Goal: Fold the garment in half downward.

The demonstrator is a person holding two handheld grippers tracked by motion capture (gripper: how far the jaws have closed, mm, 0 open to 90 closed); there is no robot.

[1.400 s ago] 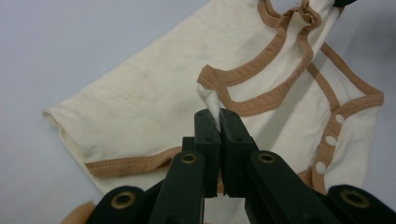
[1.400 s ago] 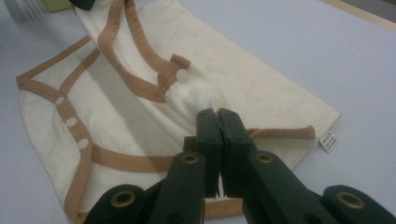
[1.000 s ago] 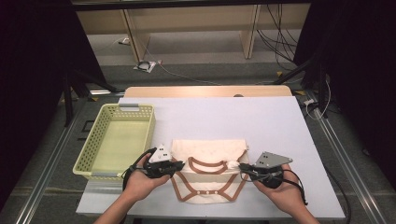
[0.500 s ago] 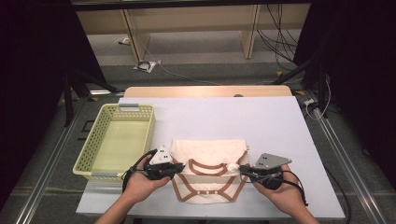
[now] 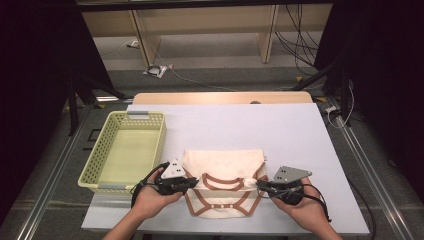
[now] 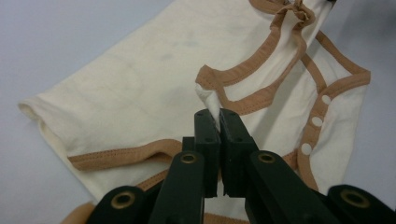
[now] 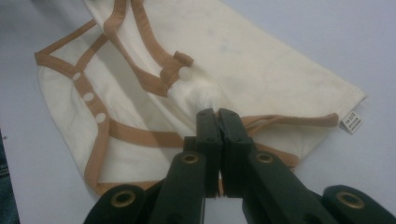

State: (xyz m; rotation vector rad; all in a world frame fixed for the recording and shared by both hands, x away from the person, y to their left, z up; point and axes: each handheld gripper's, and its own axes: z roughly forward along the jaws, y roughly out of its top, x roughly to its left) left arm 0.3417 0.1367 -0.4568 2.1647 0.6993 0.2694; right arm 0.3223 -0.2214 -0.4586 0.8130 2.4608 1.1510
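**Two tools pinching a baby bodysuit at the near edge of the surface**

Two tools are in my hands, and both are clamped on the same garment. The left tool [image 5: 192, 184] has its jaws closed tight on a fold of the cream bodysuit [image 5: 225, 172] at its left side; in the left gripper view a nub of cream cloth pokes up between the black jaws, just below the brown-trimmed neckline. The right tool [image 5: 260, 186] is closed the same way on the right side, where a bunched bit of fabric sits in the jaws beside a white snap [image 7: 186, 73].

The bodysuit lies flat on the white surface [image 5: 280, 130], close to my edge, folded so its brown binding and a row of snaps face up. A small label [image 7: 352, 121] sticks out at one corner in the right gripper view.

To my left, just beside the garment, I see a pale yellow plastic basket [image 5: 95, 160] standing on the surface's left edge.
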